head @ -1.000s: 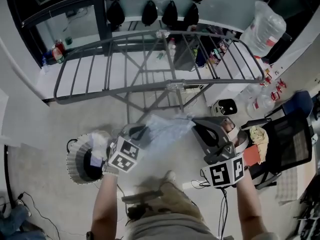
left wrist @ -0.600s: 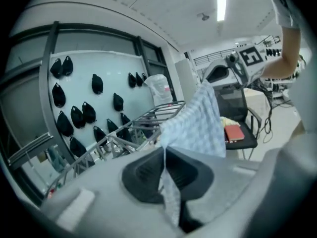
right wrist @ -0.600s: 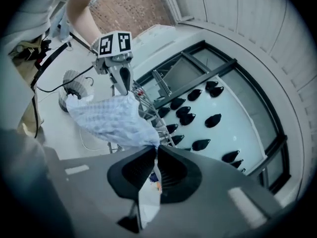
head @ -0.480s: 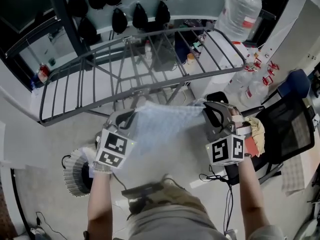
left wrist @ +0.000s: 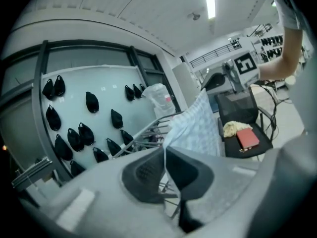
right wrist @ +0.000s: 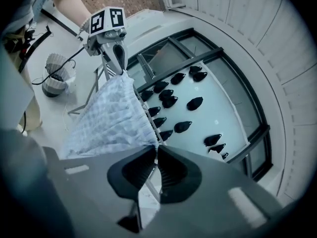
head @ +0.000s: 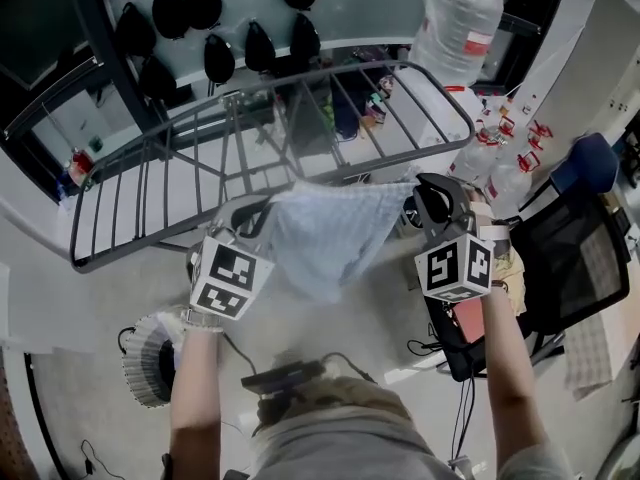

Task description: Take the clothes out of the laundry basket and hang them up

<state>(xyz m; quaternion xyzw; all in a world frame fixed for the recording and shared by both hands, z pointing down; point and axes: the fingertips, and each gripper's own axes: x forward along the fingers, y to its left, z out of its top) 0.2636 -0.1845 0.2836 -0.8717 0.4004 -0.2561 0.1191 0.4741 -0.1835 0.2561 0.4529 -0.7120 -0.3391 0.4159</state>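
A pale blue checked cloth (head: 335, 230) hangs stretched between my two grippers, just in front of the grey drying rack (head: 300, 118). My left gripper (head: 252, 216) is shut on the cloth's left corner; in the left gripper view the cloth (left wrist: 195, 128) runs from the jaws toward the other gripper. My right gripper (head: 432, 200) is shut on the right corner, and the cloth (right wrist: 111, 118) sags away from its jaws in the right gripper view. The round laundry basket (head: 148, 356) stands on the floor at lower left.
A large water bottle (head: 455, 23) stands at the rack's right end. A black chair (head: 565, 268) with a yellow rag and a red book sits at the right. Black shoe-like shapes (head: 215, 23) hang on the wall behind. Cables lie on the floor.
Both grippers have lifted the cloth from near the basket up toward the rack and pulled it wide between them. The view has swung upward and right.
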